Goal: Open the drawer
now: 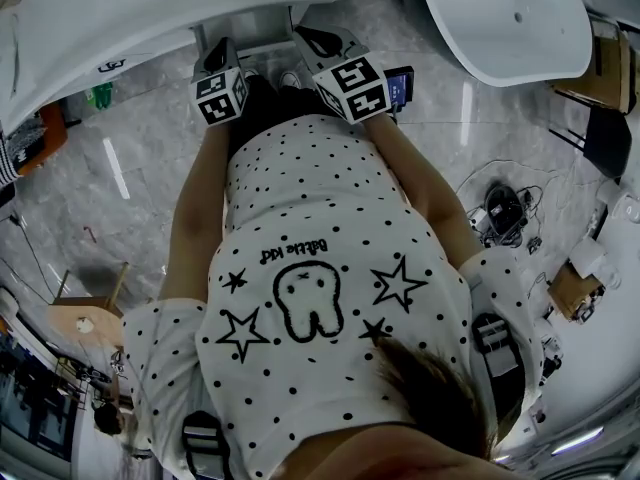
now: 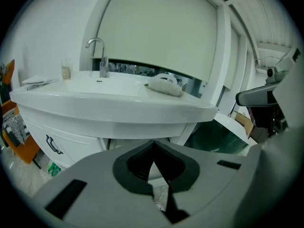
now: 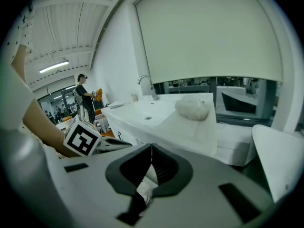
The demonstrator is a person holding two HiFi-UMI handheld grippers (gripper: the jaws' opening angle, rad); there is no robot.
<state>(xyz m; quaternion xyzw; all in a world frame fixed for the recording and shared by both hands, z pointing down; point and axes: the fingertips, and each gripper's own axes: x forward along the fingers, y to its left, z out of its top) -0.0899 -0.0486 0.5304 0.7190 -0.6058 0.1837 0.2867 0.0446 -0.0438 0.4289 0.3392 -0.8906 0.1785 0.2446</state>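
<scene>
**Head view.** The person's polka-dot shirt [image 1: 320, 268] fills the middle and bottom of the frame. At the top centre both grippers reach forward side by side. The left gripper [image 1: 222, 50] carries its marker cube [image 1: 220, 96], and the right gripper [image 1: 325, 43] carries its own cube [image 1: 352, 88]. Their tips lie at the edge of a white washbasin [image 1: 150, 8] that spans the upper left. A second white tub [image 1: 510, 18] sits in the upper right. A tangle of cables [image 1: 505, 208] lies on the grey floor [image 1: 130, 158] at the right. The drawer cannot be made out from here.

**Left gripper view.** The left gripper [image 2: 153, 146] has its jaws brought together, tips meeting, with nothing between them. The washbasin [image 2: 109, 103] crosses the middle of the frame. On it are a chrome faucet [image 2: 97, 56] at the upper left and a crumpled white cloth [image 2: 165, 83] near the centre. The drawer [image 2: 71, 144] is the white curved front under the basin rim at the lower left. It has a dark handle [image 2: 53, 145], and the jaws are clear of it.

**Right gripper view.** The right gripper [image 3: 152, 146] is likewise closed on itself and holds nothing. The washbasin [image 3: 156, 113], faucet [image 3: 147, 84] and cloth [image 3: 192, 107] sit mid-frame. The dark drawer handle [image 3: 118, 135] shows just below the basin, left of centre. The left gripper's cube [image 3: 81, 137] is beside it at the lower left. A person [image 3: 84, 96] stands far back at the left.
</scene>
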